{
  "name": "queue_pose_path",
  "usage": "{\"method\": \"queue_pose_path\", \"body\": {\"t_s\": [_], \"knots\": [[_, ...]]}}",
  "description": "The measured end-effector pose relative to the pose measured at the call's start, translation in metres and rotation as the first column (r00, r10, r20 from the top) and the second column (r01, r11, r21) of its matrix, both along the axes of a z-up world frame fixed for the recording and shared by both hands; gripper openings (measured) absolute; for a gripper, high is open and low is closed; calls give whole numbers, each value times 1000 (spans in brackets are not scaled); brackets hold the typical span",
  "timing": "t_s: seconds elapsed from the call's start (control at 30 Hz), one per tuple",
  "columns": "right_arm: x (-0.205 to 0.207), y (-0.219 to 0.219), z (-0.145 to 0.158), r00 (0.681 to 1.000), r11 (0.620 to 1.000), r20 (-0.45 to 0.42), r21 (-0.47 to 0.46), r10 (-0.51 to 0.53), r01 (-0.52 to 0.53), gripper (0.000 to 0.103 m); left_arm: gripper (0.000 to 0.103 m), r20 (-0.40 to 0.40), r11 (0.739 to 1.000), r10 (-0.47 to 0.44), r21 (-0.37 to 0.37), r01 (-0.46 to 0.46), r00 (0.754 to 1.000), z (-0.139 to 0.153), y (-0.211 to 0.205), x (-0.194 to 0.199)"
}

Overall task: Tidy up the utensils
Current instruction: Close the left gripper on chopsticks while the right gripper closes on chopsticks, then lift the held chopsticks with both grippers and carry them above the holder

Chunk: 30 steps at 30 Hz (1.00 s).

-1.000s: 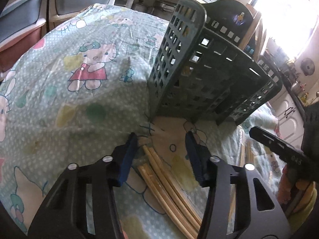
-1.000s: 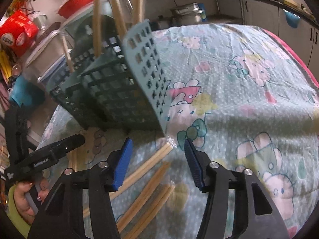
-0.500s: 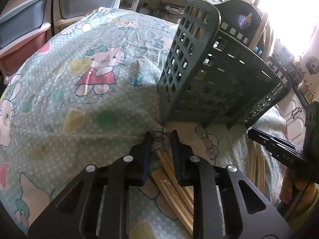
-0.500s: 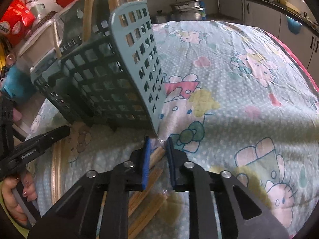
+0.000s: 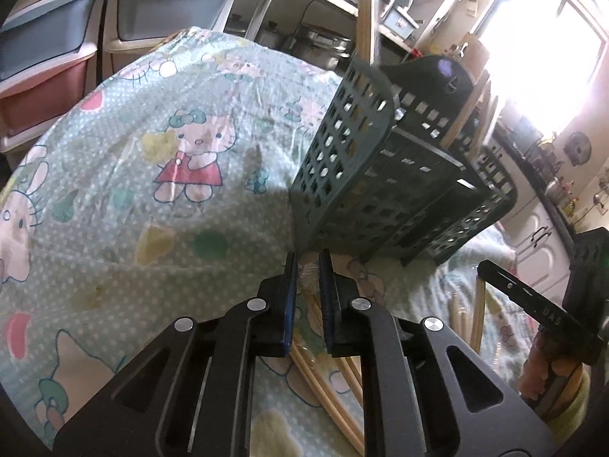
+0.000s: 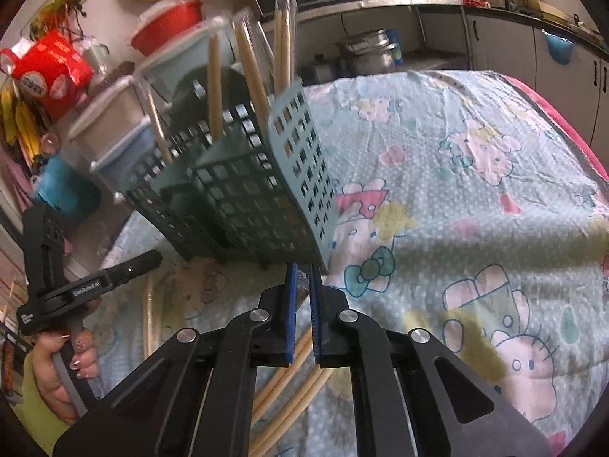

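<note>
While the dark green perforated plastic utensil basket stands upright on the pale green cartoon-print tablecloth, both grippers sit just in front of its base. Seen from the left wrist, the left gripper points down at the cloth right before the basket's near corner; its blue-padded jaws are closing, now nearly together, on the plastic-wrapped tip of a pair of pale wooden chopsticks that runs back beneath the gripper body. More loose chopsticks lie on the cloth to the right of the basket's front, near the other gripper's black handle.

From the right wrist, the right gripper is also just before the basket, at the lower corner of its lighter end wall. Its jaws are closing to a narrow slit, with the wrapped tip of another wooden chopstick pair between the pads; the sticks trail back under the gripper. Several chopsticks stand upright inside the basket's compartments, some in clear sleeves. Left of the basket, a hand with painted nails grips the left tool's handle.
</note>
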State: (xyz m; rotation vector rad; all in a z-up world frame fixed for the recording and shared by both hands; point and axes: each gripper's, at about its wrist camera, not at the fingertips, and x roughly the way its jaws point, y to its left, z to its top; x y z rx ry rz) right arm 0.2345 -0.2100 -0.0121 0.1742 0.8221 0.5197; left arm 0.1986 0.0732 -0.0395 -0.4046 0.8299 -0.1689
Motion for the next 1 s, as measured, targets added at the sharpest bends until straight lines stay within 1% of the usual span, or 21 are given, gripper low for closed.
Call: {"method": "queue_pose_path", "body": {"t_s": [0.33,0.53,0.67,1.0], "knots": [[-19,-11,36,994,997,105,74,1,-9,5,7,110,999,-27,-19,30,994,39,-16,-25],[-36,-17,58,984,994,178,108,3,-22,3,7,170,997,-59,-35,66,984,62,-26,-34],[-47,-21,73,975,992,223,124,-6,-22,3,7,210,996,-71,-30,79,975,78,-32,-37],[-63,-36,96,953,989,299,146,-48,4,2,7,263,994,-88,-35,101,961,100,-38,-45]]}}
